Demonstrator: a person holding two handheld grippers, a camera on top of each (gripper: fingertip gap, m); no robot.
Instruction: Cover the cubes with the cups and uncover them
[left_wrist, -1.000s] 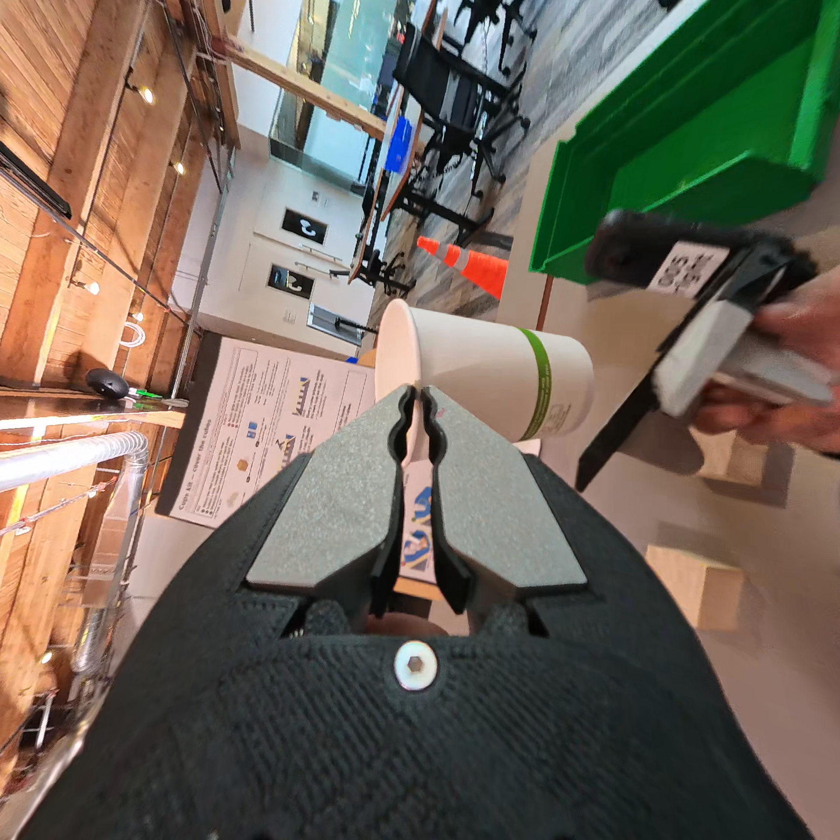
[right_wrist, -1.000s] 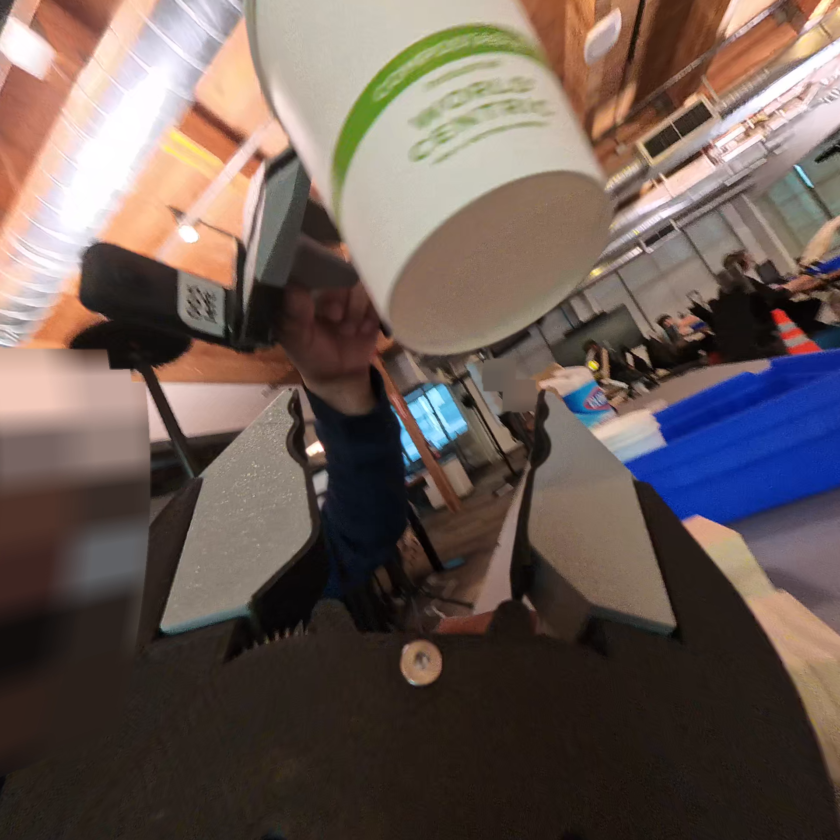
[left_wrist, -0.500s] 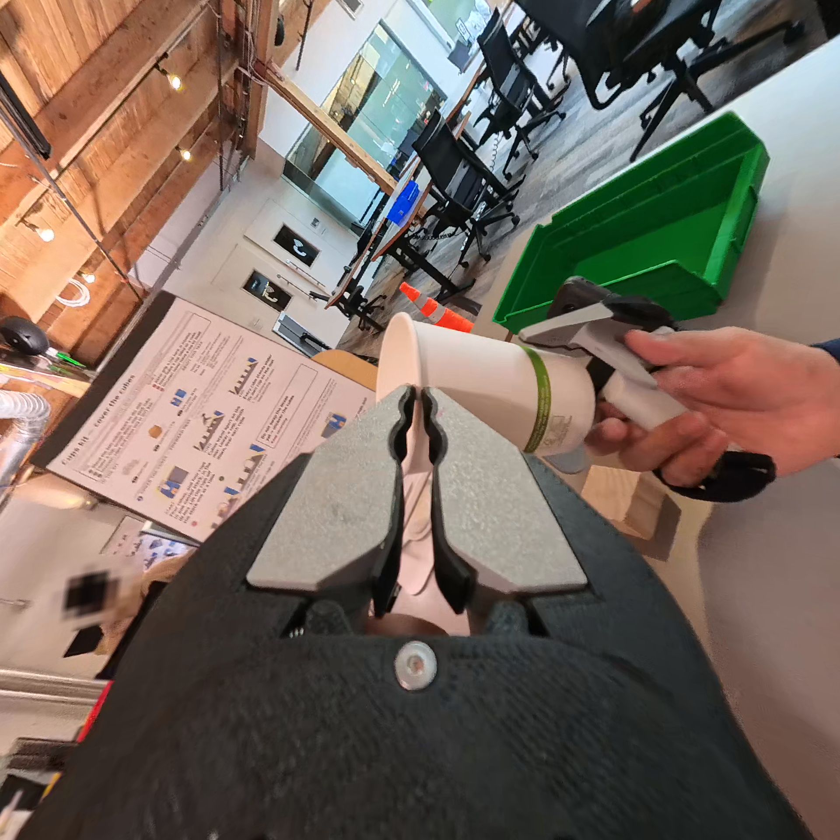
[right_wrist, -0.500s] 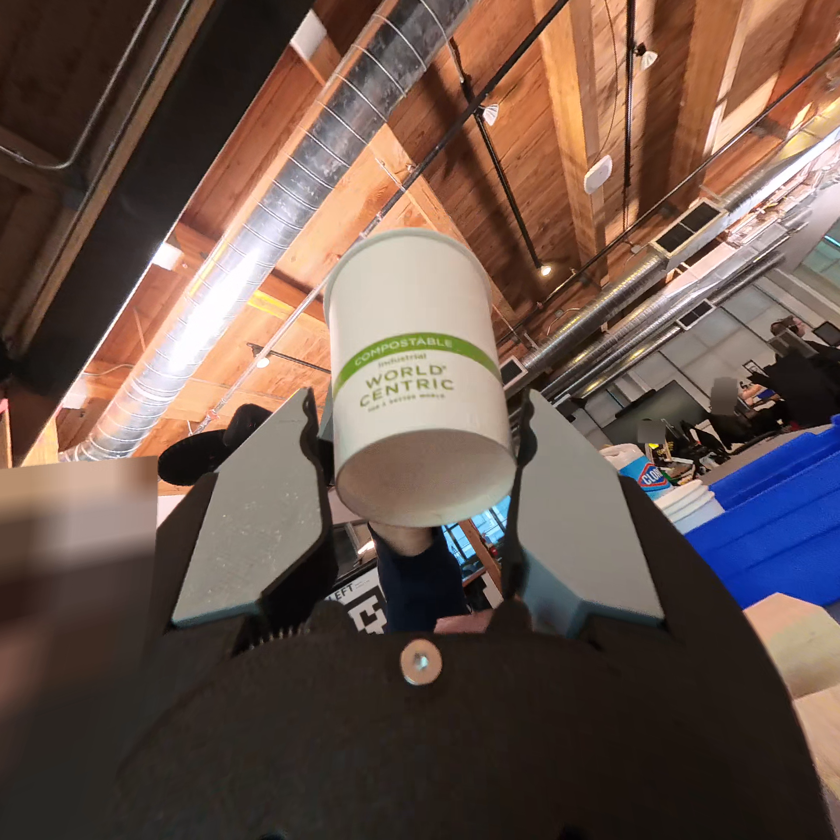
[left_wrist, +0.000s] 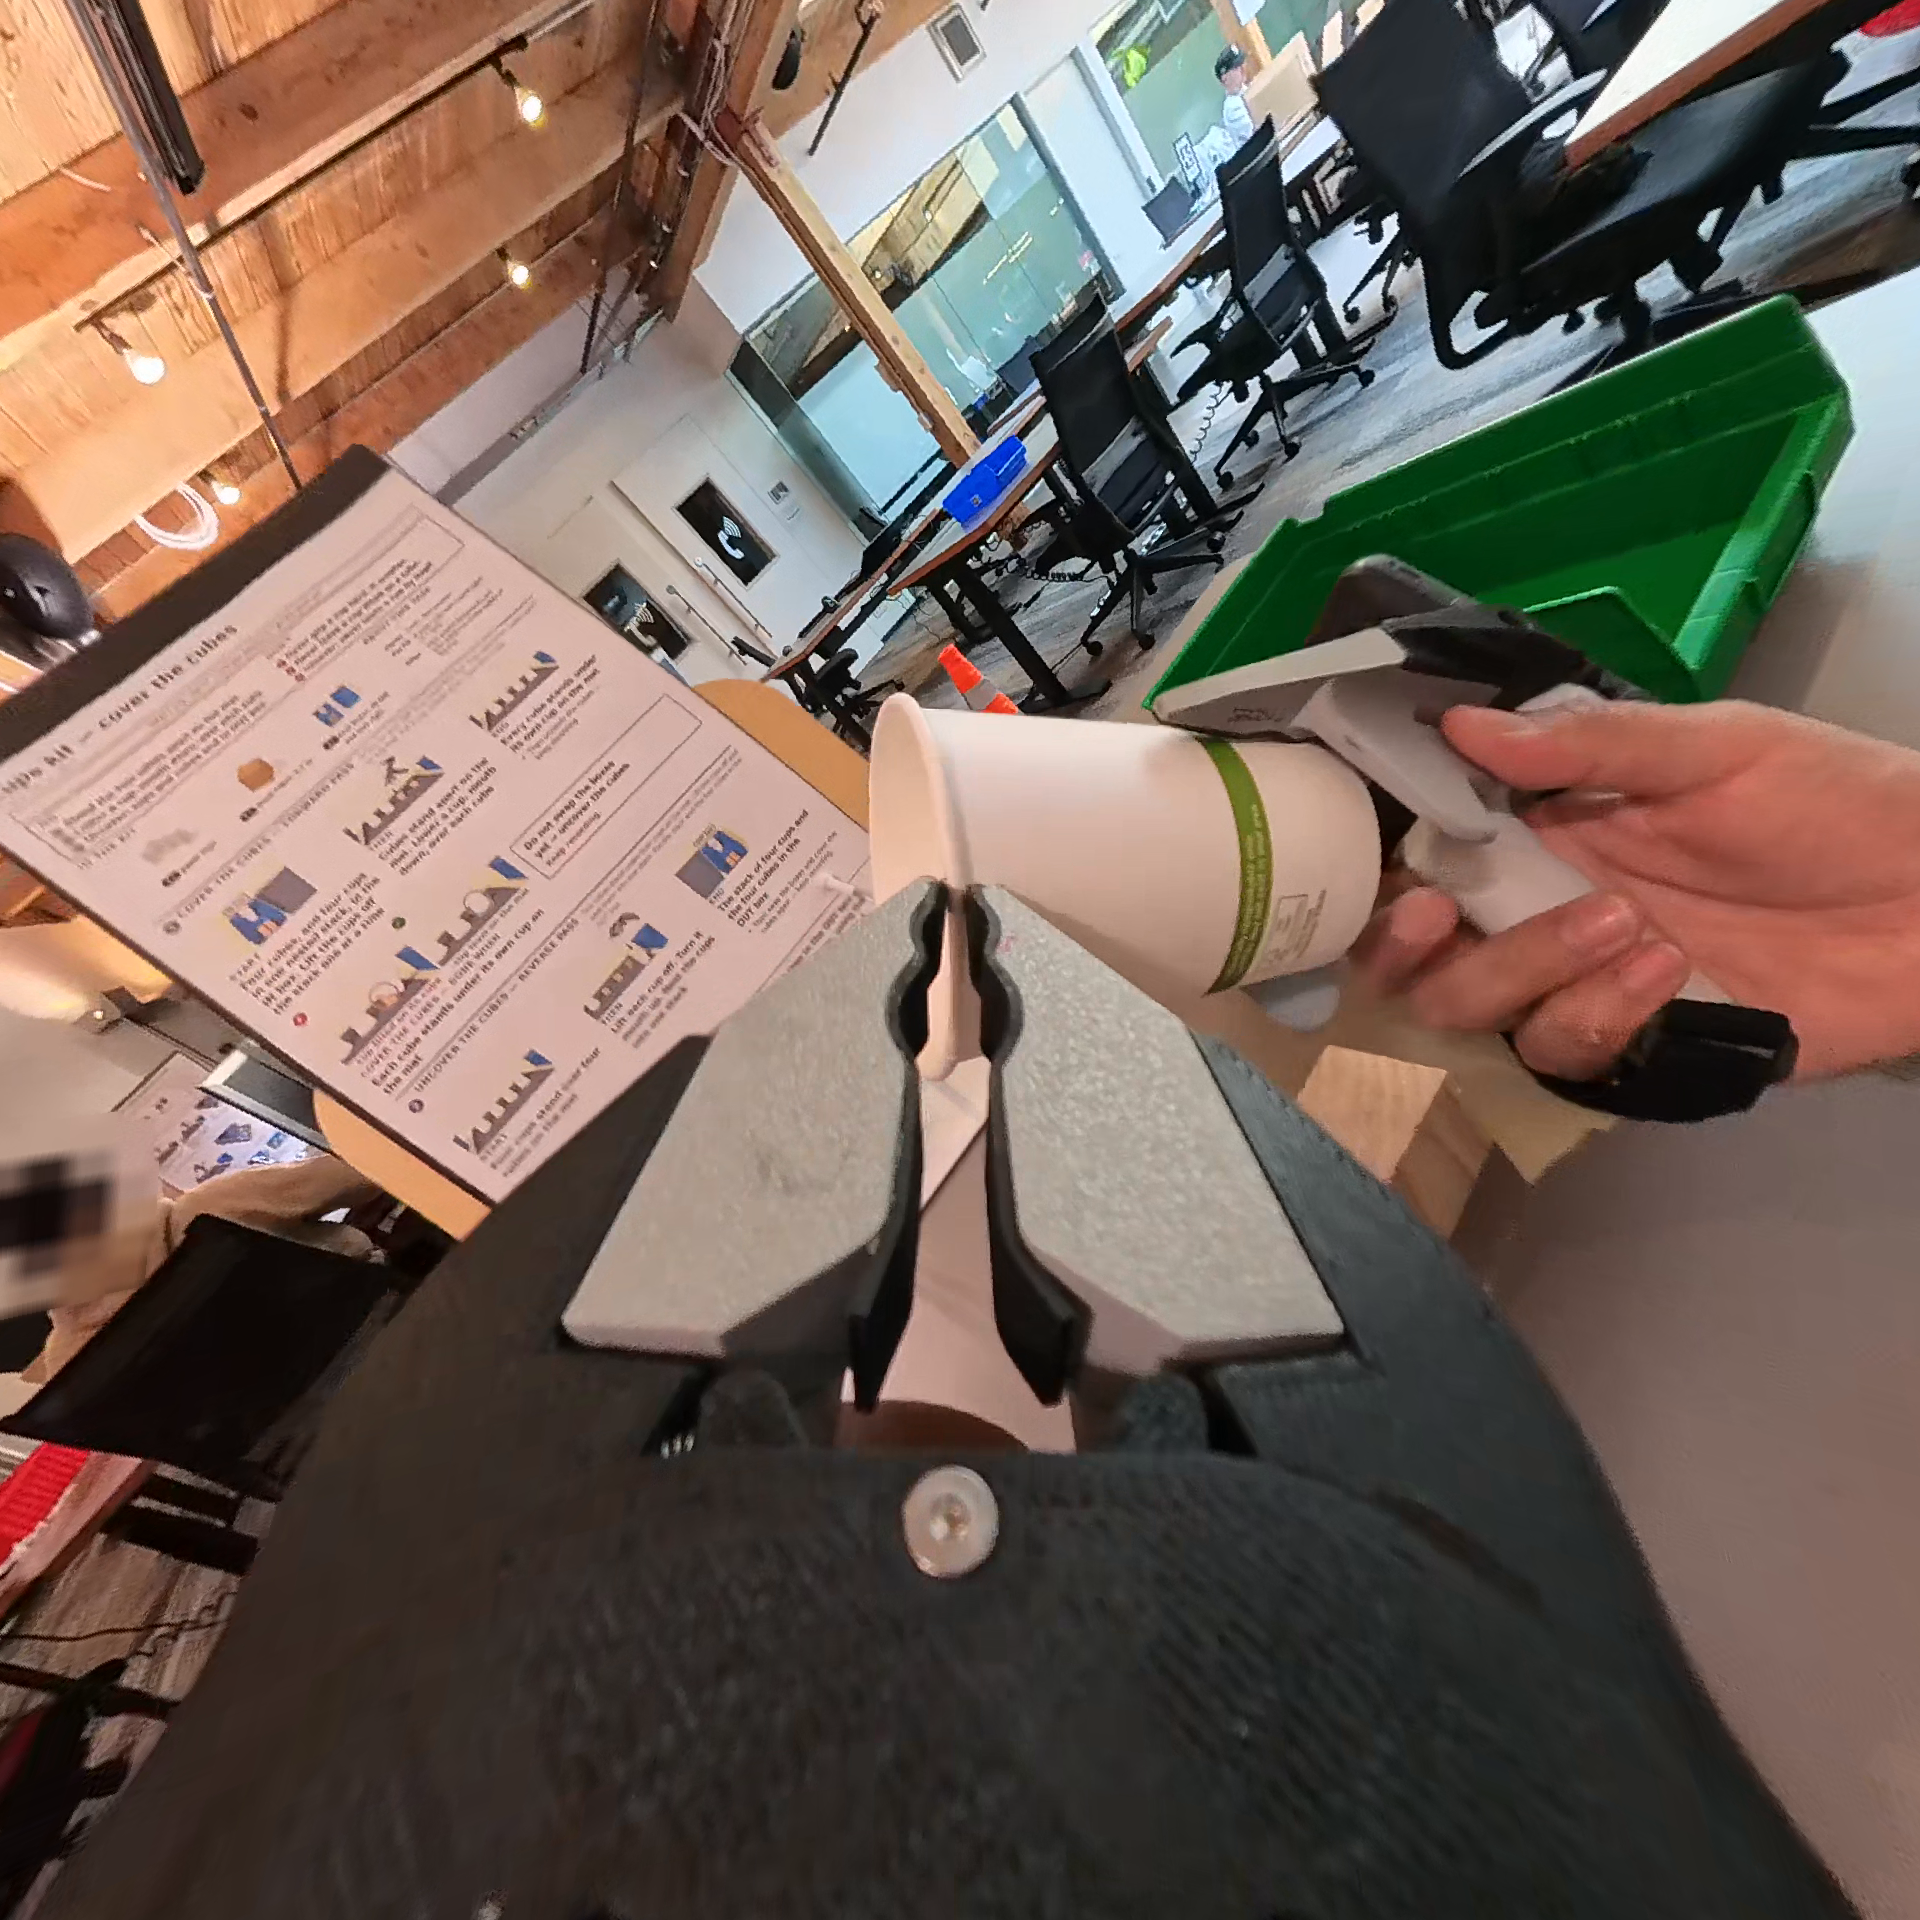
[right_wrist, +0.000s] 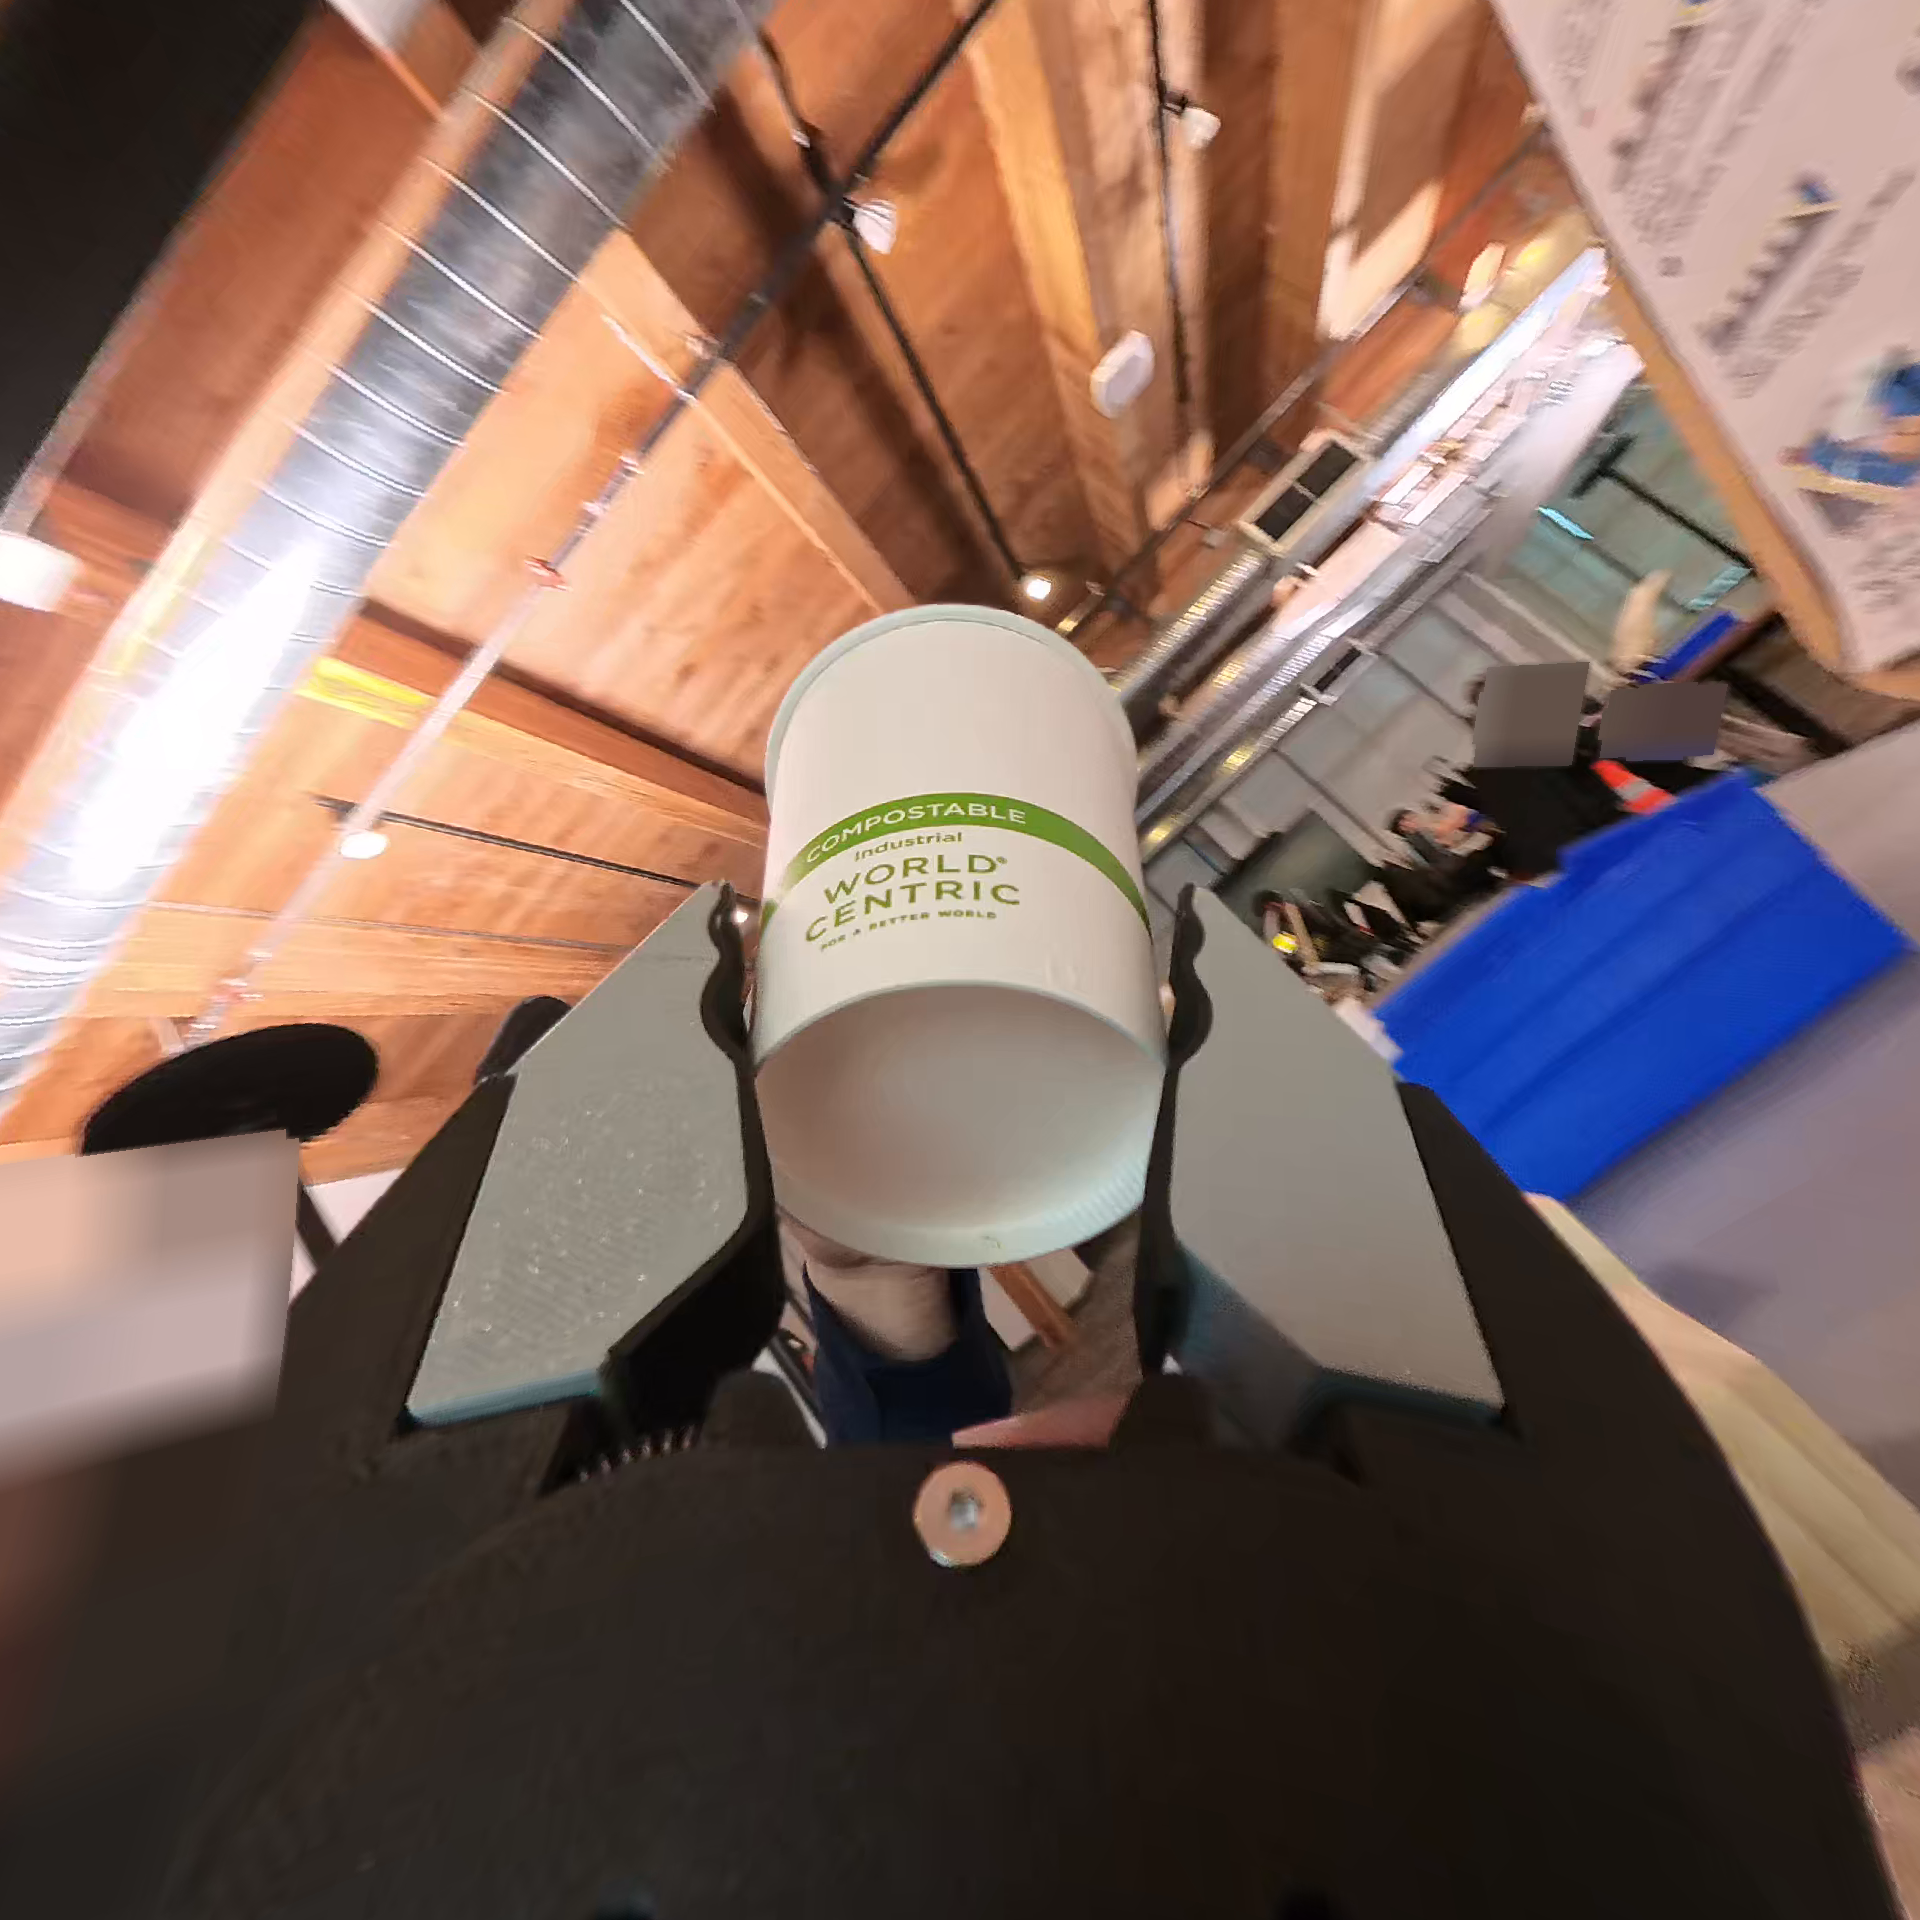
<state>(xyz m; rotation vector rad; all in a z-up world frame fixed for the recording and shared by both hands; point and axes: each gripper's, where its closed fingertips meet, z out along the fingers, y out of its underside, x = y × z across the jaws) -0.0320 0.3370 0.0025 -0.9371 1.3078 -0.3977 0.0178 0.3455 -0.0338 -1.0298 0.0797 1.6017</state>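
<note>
A white paper cup (left_wrist: 1122, 842) is pinched at its rim by the left gripper's (left_wrist: 957, 902) narrow fingers. Its base is flanked by the right gripper's (right_wrist: 954, 997) wide fingers; contact cannot be told.

White green-banded cup (left_wrist: 1122, 842) on its side (midair) above wooden cubes (left_wrist: 1392, 1132)

The left gripper (left_wrist: 958, 914) has two flat grey fingers (left_wrist: 769, 1174) with wavy black rubber edges. Behind them is a rough black body with one silver screw (left_wrist: 949, 1519) in the middle. The right gripper (right_wrist: 951, 997) looks the same, with its own screw (right_wrist: 962, 1512). A dark blue sleeve (right_wrist: 904, 1392) shows between its fingers.
</note>
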